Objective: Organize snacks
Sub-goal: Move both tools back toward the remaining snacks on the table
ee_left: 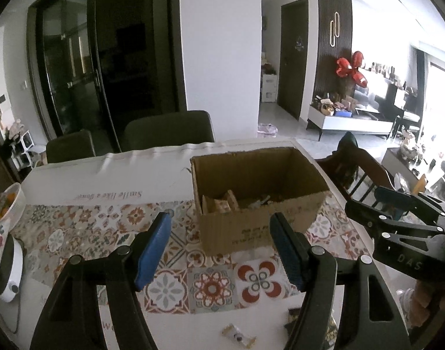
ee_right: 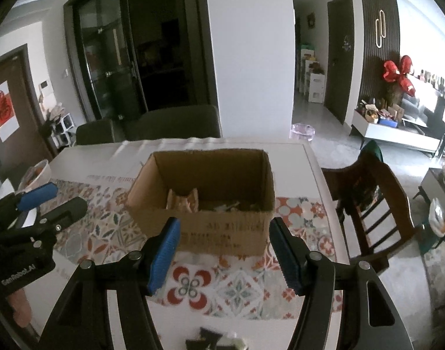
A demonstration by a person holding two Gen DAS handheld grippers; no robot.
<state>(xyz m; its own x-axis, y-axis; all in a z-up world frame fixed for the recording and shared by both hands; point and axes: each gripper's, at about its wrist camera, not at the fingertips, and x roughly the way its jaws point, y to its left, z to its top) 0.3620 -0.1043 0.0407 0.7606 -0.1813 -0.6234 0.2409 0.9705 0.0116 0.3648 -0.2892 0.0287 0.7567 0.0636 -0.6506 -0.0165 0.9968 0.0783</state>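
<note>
Left wrist view: the left gripper [ee_left: 221,250] hangs half open and empty before the cardboard box [ee_left: 257,201]; a loose snack [ee_left: 238,335] lies nearer than the box.

Right wrist view: the right gripper [ee_right: 223,253], equally open and empty, faces the box; dark packets [ee_right: 209,339], probably snacks, wait below. Next: pick one up.

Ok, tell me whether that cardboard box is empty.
Not empty. The cardboard box stands open-topped on the table, with snack packets lying on its floor, seen in both wrist views.
</note>
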